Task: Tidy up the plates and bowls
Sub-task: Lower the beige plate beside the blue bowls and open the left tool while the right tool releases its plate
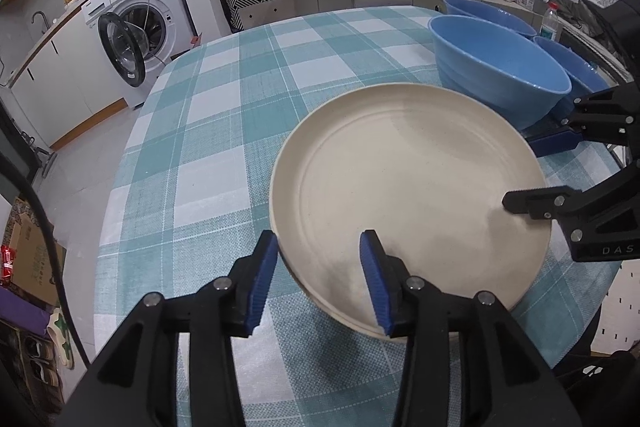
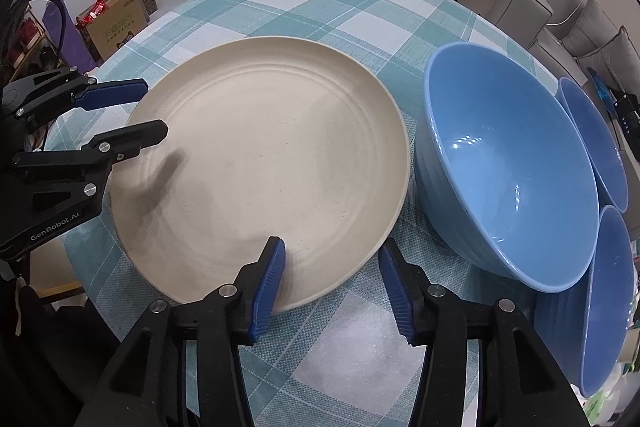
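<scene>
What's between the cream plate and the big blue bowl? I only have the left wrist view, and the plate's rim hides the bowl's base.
Observer: The right wrist view shows a thin strip of tablecloth between the plate and the big blue bowl. They seem to stand apart.
Operator: Is the right gripper clamped on the plate?
Observer: No. The right gripper straddles the near rim, one pad over the plate and one outside it. Neither is pressing.
Operator: Anything inside that bowl?
Observer: Nothing. Its floor is bare, with only light reflections.
</scene>
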Demonstrator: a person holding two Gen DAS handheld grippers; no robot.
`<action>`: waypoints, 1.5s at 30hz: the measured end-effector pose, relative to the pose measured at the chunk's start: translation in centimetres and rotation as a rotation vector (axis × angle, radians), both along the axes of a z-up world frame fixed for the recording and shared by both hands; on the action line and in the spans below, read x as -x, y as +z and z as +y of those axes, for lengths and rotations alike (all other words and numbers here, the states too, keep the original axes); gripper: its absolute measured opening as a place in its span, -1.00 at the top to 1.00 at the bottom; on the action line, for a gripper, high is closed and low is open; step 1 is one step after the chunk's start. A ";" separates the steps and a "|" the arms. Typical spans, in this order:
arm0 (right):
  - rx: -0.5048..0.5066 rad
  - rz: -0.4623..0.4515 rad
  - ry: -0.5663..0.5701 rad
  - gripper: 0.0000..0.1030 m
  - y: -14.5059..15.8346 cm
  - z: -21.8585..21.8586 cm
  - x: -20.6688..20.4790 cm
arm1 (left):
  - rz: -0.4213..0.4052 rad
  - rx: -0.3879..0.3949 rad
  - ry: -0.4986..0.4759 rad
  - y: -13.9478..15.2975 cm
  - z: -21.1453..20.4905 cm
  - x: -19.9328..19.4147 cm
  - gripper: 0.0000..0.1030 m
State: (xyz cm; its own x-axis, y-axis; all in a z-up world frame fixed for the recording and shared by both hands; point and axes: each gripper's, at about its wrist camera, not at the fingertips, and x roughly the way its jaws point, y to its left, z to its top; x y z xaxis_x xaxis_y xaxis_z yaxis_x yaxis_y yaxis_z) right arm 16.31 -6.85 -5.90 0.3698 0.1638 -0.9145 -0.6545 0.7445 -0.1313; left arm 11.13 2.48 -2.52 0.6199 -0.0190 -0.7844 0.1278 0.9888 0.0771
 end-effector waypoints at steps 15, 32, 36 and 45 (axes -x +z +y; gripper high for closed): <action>-0.126 -0.008 -0.011 -0.66 2.9 -1.5 0.5 | -0.079 0.047 -0.026 3.2 -0.3 0.6 -0.12; -0.230 -0.074 -0.019 -0.94 7.2 -4.7 2.4 | -0.151 0.077 -0.061 6.3 -2.1 -0.1 -0.70; -0.249 -0.097 -0.025 -0.94 8.3 -5.7 2.6 | -0.156 0.099 -0.078 7.0 -2.8 -0.7 -0.91; -0.287 -0.142 -0.083 -0.95 10.6 -8.9 2.0 | -0.196 0.119 -0.109 9.0 -4.5 -1.5 -1.00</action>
